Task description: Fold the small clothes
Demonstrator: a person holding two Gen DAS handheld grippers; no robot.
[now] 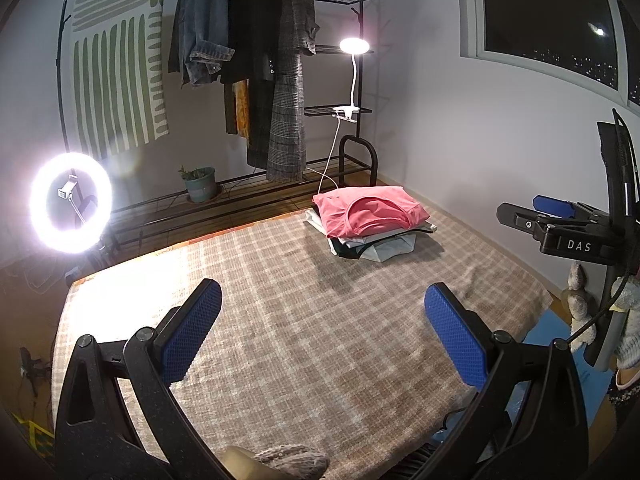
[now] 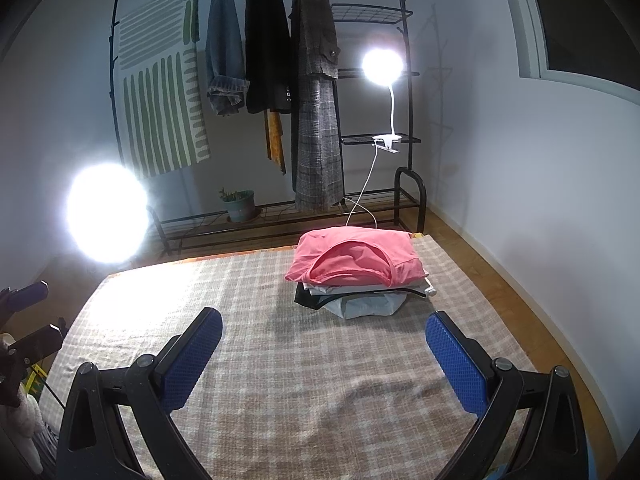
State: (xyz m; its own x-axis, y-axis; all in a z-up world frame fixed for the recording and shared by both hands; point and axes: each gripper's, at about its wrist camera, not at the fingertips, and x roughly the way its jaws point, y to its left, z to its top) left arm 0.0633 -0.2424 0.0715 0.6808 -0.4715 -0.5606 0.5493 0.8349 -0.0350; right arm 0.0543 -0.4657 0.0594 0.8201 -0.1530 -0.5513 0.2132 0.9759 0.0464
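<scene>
Clothes-folding grippers hover nearest: left gripper [image 1: 323,322] and right gripper [image 2: 324,350], jaws spread wide and holding nothing, over the plaid blanket [image 2: 280,360]. Farther, near its far-right corner, a pink shirt [image 2: 354,260] tops the folded stack [image 2: 360,298].

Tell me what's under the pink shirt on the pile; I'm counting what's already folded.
Under the pink shirt lie white layers, a black piece and a pale grey garment at the bottom. Only their edges show, so the exact count and any hidden items cannot be told.
</scene>
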